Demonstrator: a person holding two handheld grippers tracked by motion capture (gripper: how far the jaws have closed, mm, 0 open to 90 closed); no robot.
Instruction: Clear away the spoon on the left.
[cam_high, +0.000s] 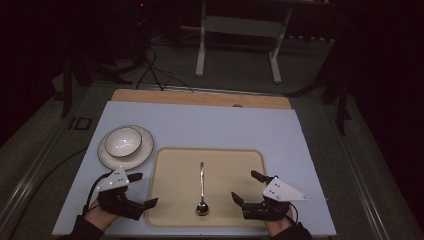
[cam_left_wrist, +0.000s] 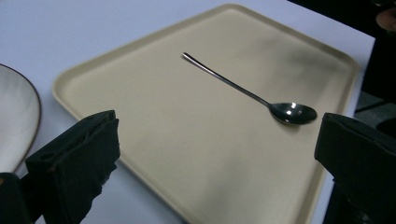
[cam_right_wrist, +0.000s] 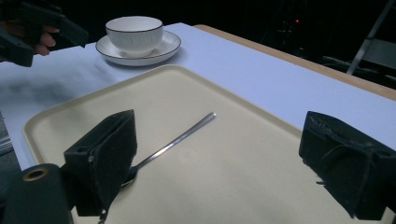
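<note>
Spoon (cam_high: 201, 186) (slim, shiny metal) lies on beige tray (cam_high: 172, 210).

- I work in what looks like a lab or recording room, dark all round my lit white table (cam_high: 310, 150).
- A grey carpeted floor (cam_high: 235, 75) lies past it, with black cables (cam_high: 155, 70) trailing across.
- A white metal frame stand (cam_high: 240, 30) sits behind, near dark tripod legs (cam_high: 340, 95).
</note>
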